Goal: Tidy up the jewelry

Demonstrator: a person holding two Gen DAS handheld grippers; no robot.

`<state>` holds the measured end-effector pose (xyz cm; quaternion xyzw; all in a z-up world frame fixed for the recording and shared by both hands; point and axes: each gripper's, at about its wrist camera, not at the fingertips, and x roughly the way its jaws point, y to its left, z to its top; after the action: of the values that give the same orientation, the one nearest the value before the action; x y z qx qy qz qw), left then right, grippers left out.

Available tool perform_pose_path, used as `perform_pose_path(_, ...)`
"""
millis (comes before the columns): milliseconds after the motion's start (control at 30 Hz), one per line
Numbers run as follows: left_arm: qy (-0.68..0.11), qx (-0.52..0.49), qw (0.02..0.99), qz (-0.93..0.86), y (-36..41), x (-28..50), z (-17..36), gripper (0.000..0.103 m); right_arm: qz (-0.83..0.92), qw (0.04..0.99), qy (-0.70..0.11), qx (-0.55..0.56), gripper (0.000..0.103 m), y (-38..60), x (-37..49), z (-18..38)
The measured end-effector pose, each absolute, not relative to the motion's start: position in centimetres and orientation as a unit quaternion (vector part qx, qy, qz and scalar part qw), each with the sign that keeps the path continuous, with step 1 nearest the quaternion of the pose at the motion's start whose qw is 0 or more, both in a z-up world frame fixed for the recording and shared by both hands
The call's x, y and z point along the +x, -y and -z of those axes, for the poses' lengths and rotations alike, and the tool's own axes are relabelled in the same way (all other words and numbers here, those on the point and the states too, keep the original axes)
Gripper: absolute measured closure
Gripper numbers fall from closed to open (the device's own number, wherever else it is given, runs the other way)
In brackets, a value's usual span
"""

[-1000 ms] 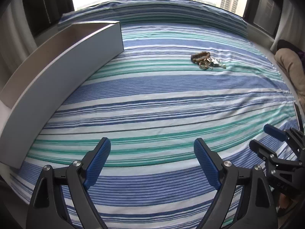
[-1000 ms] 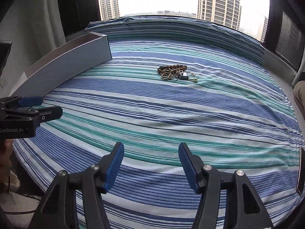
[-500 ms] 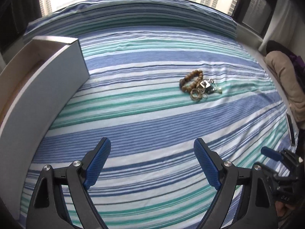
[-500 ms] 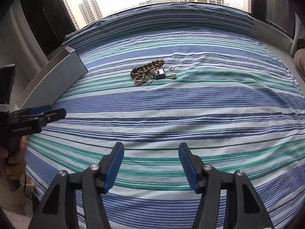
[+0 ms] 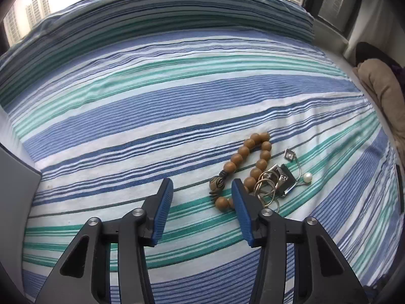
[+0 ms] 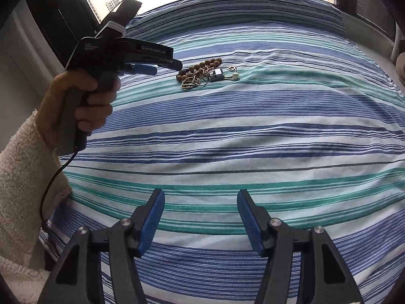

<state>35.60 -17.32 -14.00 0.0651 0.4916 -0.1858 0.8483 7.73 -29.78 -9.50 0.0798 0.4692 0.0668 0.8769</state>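
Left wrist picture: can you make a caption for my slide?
Open left gripper reaches a wooden bead bracelet piled with gold rings on a striped bedsheet.

Bead bracelet (image 5: 249,163): lower beads hidden behind the right jaw. Metal rings (image 5: 268,190) partly hidden likewise, count indeterminate. Grey box (image 5: 17,190), left of jaws, cut off by frame edge (contents unseen).

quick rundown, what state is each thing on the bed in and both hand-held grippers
left hand-held gripper: open, empty, low over the bed at the jewelry pile
right hand-held gripper: open, empty, well short of the pile
wooden bead bracelet: lying flat on the bedsheet, ungrasped
metal rings: heaped together, overlapping the bracelet
pearl piece: loose at the pile's edge
striped bedsheet: spread out, slightly wrinkled
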Motion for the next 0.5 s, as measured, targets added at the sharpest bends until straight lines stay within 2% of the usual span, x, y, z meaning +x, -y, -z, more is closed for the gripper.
perform_pose_path(33,-0.491,0.069,0.849,0.184,17.5,35.6,14.2,0.071,-0.066,0.878,-0.467,0.081,0.042,30.0,7.8,9.4)
perform_pose_path(200,-0.481,0.091,0.853,0.181,18.4,35.2,14.3,0.078,-0.059,0.878,-0.466,0.089,0.042,31.1,7.9,9.6)
perform_pose_path(300,-0.471,0.113,0.854,0.188,19.2,34.6,14.3,0.091,-0.055,0.877,-0.468,0.092,0.042,31.3,7.8,9.8)
perform_pose_path(500,-0.468,0.101,0.862,0.167,16.4,33.1,13.4,0.092,-0.052,0.881,-0.461,0.089,0.042,31.2,7.2,9.3)
